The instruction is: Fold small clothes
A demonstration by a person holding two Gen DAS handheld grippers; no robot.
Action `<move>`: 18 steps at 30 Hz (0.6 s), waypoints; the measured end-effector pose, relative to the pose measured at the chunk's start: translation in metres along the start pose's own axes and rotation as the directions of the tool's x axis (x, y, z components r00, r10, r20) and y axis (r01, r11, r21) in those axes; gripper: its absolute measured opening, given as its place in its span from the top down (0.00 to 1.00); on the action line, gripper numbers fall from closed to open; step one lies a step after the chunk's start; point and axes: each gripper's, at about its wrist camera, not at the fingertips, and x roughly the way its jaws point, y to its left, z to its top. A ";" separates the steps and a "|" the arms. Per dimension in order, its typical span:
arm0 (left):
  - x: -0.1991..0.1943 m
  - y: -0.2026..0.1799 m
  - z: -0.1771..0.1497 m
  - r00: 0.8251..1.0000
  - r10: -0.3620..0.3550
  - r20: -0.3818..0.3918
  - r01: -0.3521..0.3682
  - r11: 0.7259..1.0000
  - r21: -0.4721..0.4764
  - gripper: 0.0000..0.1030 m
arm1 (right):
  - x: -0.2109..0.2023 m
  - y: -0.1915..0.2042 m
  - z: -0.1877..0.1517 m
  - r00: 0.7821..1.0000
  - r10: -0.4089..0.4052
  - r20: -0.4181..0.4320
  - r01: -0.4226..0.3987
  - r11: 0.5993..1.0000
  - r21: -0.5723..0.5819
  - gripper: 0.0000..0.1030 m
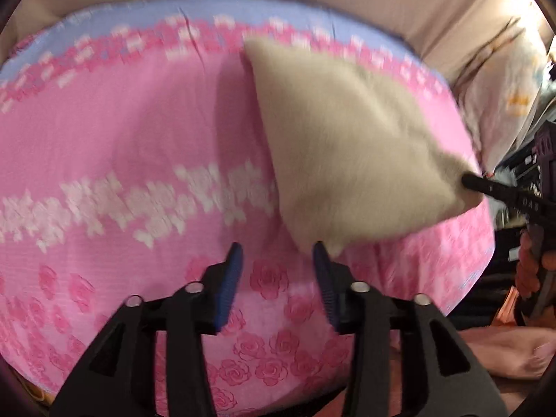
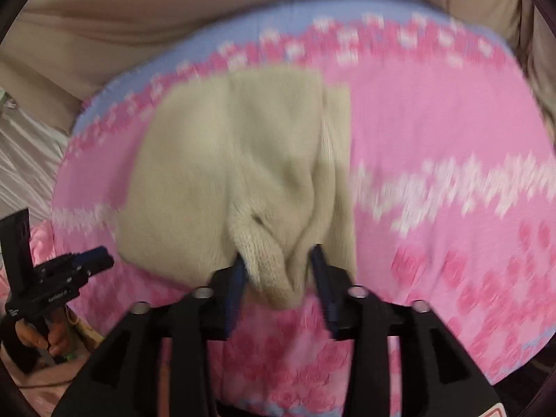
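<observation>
— Looks like what, close up?

— Cream knit garment (image 2: 226,160), thick and fuzzy, ribbed along one edge, bunched into soft lengthwise folds. Roughly kite-shaped from the left wrist view, with one corner drawn out to a point.

— Lying where?

— On a pink sheet (image 1: 139,121), mostly flat at the far end, lifted at the near corner. Printed cotton by the look of it: darker pink roses near the front, a band of white blossoms across the middle, a pale blue border at the back.

— And the right tool (image 2: 278,264)?

— Jaws apart, with a rolled fold of the knit between them, touching one blue ridged pad. Too blurred to tell whether the other pad presses on it, so cannot tell if gripped.

— Left tool (image 1: 274,257)?

— Standing open over the sheet, nothing between its pads (image 1: 229,278); the garment's lowest corner just beside one fingertip.

— Beyond the sheet?

— Plain beige fabric (image 2: 139,34), smooth and draped in broad folds.
</observation>
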 end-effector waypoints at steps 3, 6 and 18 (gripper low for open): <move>-0.017 -0.003 0.023 0.996 0.011 0.083 -0.008 0.999 -0.042 0.47 | 0.015 -0.004 0.044 0.999 -0.018 0.033 0.018 1.000 -0.002 0.50; -0.015 -0.011 0.043 0.990 0.017 0.137 -0.002 0.994 -0.109 0.42 | 0.047 0.000 0.076 0.999 0.008 0.045 -0.009 1.000 0.017 0.97; 0.013 -0.026 0.057 0.981 0.164 0.102 -0.147 0.978 -0.150 0.33 | 0.055 -0.010 0.060 1.000 -0.009 -0.009 0.009 0.999 0.052 0.72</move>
